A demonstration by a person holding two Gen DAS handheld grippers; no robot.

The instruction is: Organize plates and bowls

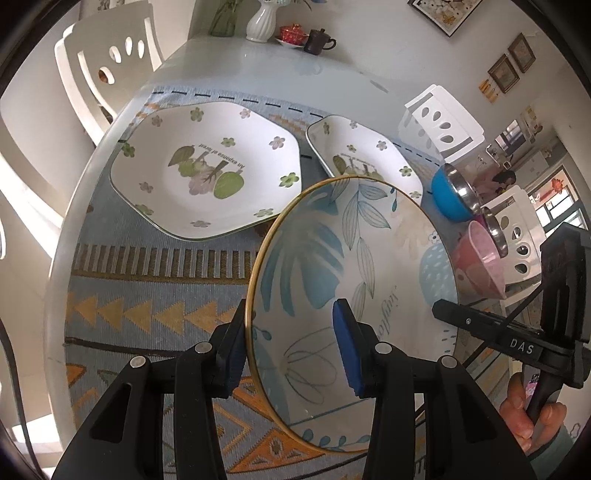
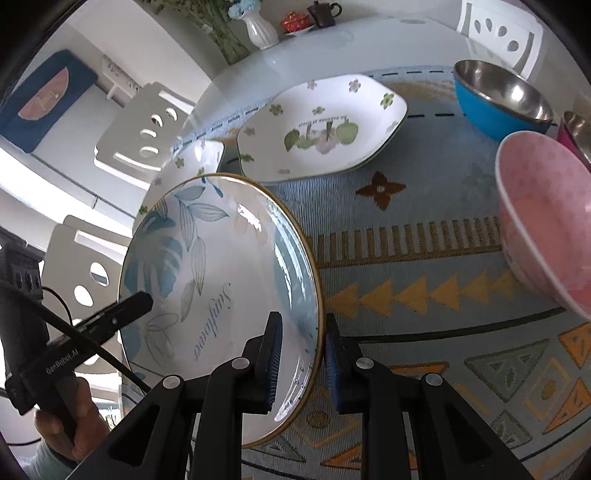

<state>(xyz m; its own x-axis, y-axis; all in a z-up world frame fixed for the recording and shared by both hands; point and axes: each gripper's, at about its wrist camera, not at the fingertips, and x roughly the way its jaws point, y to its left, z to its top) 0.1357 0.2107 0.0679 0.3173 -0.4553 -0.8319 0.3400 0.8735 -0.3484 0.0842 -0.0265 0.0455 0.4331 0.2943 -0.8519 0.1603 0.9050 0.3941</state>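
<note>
A round plate (image 1: 354, 258) with blue leaves and a gold rim hangs tilted above the woven mat, held from both sides. My left gripper (image 1: 290, 332) is shut on its left rim, and its finger also shows in the right wrist view (image 2: 140, 301). My right gripper (image 2: 303, 332) is shut on the plate's (image 2: 221, 273) right rim. A large white flowered plate (image 1: 207, 173) and a smaller one (image 1: 362, 155) lie on the mat beyond. A blue steel-lined bowl (image 2: 495, 107) and a pink bowl (image 2: 543, 221) stand to the right.
A patterned mat (image 2: 424, 295) covers the near part of the white table (image 1: 258, 62). Another steel-lined bowl (image 2: 576, 136) sits behind the pink one. A white vase (image 1: 262, 22), a red dish and a dark cup (image 1: 317, 40) stand at the far edge. White chairs (image 1: 107, 62) ring the table.
</note>
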